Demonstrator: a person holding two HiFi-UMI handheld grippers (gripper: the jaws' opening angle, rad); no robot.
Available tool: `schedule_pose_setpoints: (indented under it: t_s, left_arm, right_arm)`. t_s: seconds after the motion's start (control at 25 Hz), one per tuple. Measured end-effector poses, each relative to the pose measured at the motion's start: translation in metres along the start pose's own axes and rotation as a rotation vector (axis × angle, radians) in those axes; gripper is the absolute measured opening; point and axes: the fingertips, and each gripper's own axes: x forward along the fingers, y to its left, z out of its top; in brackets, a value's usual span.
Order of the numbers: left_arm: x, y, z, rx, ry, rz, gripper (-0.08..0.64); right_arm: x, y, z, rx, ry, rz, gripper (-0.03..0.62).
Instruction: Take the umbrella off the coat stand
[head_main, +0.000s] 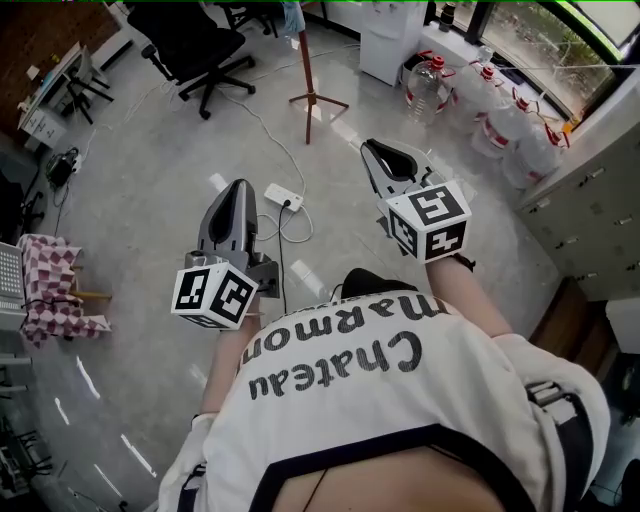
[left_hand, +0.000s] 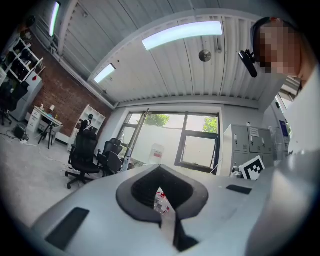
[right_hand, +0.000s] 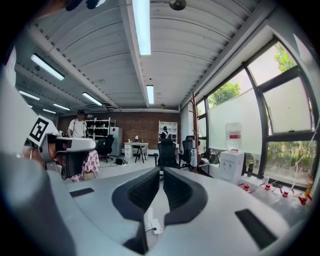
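Observation:
The coat stand (head_main: 306, 70) is a thin red-brown pole on spread feet, far across the floor in the head view. A pale blue bundle (head_main: 290, 17), probably the umbrella, hangs near its top and is cut by the frame edge. The right gripper view shows the pole (right_hand: 194, 120) by the window with a pale folded thing (right_hand: 193, 159) hanging on it. My left gripper (head_main: 240, 186) and right gripper (head_main: 372, 148) are both held out in front of me, well short of the stand. Both are shut with nothing between the jaws (left_hand: 159, 166) (right_hand: 161, 171).
A white power strip (head_main: 283, 197) and its cable lie on the floor between me and the stand. A black office chair (head_main: 205, 50) stands at the back left. Several water bottles (head_main: 500, 125) and a dispenser (head_main: 385, 35) line the window. Grey lockers (head_main: 600, 220) stand at the right.

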Motion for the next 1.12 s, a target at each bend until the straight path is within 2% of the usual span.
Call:
schedule_pose_setpoints:
  t_s: [0.16, 0.24, 0.4, 0.72, 0.88, 1.12]
  left_arm:
    - [0.002, 0.013, -0.005, -0.025, 0.01, 0.01, 0.011]
    - [0.006, 0.019, -0.008, -0.035, 0.01, 0.011, 0.011]
    - [0.033, 0.028, -0.007, -0.019, 0.009, 0.015, 0.011]
    - [0.123, 0.031, 0.008, 0.024, -0.022, 0.023, 0.011]
    - [0.165, 0.033, 0.012, 0.019, -0.044, 0.032, 0.011]
    - [0.223, 0.031, 0.013, 0.01, -0.085, 0.055, 0.011]
  right_arm:
    - [0.009, -0.008, -0.006, 0.149, 0.009, 0.016, 0.04]
    - [0.015, -0.012, -0.007, 0.184, 0.006, 0.026, 0.041]
    - [0.038, -0.03, 0.001, 0.181, -0.024, 0.037, 0.04]
    - [0.104, -0.097, 0.025, 0.176, -0.048, 0.08, 0.04]
    - [0.129, -0.133, 0.041, 0.166, -0.082, 0.089, 0.04]
    - [0.153, -0.179, 0.059, 0.147, -0.134, 0.15, 0.04]
